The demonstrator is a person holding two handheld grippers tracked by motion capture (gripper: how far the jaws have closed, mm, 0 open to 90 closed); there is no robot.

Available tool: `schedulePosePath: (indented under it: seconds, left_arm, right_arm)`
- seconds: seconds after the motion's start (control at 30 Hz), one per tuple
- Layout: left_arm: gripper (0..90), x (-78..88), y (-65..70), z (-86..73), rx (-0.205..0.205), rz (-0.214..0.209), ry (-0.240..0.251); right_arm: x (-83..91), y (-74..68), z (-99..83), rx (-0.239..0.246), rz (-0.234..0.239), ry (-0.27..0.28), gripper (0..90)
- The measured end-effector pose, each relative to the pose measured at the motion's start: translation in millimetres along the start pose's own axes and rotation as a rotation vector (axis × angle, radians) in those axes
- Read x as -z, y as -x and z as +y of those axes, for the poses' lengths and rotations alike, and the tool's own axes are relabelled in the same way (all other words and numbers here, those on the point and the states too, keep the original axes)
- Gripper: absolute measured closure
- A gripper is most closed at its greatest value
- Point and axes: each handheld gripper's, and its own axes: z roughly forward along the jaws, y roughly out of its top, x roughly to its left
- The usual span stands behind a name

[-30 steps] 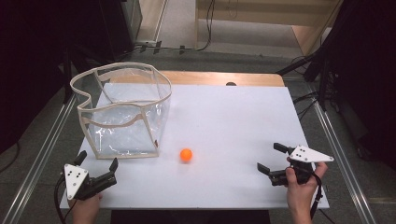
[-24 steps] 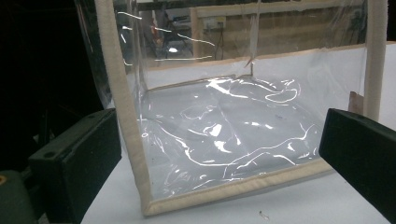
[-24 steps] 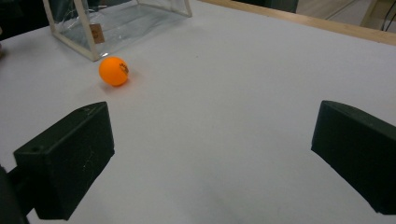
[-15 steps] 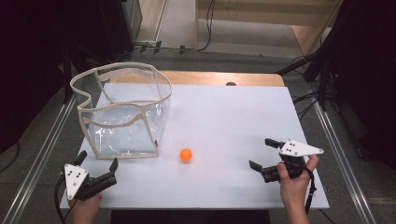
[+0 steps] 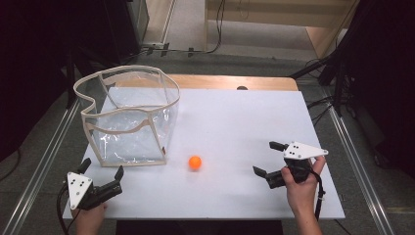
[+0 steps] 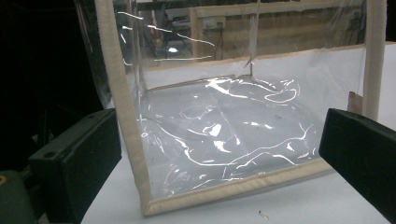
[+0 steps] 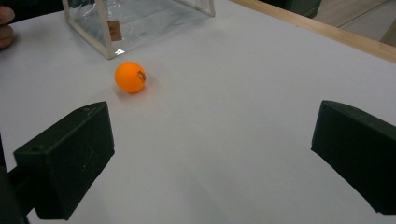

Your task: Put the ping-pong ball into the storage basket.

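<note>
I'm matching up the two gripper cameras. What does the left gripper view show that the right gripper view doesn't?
Left gripper view alone: the clear bag's crinkled floor and beige front edge seen close up, framed by that gripper's open jaws. Right gripper view alone: the orange ball lying loose on the table, and fingertips at the left edge. Both share the bag and white tabletop.

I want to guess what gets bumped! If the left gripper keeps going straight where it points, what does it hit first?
Probably the clear bag. The left gripper has its jaws open, aimed at the bag's near bottom edge, with bare table between. Its padded corner seam may touch first; depth is unclear.
</note>
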Motion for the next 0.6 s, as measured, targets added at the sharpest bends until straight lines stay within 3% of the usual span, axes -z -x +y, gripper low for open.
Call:
schedulePosePath:
  seconds: [0.6]
  left_arm:
    - [0.0,0.0,0.1,0.0,-0.001,-0.002,-0.001]
  right_arm:
    - [-35.0,-13.8,33.3,0.073,0.075,-0.073,0.0]
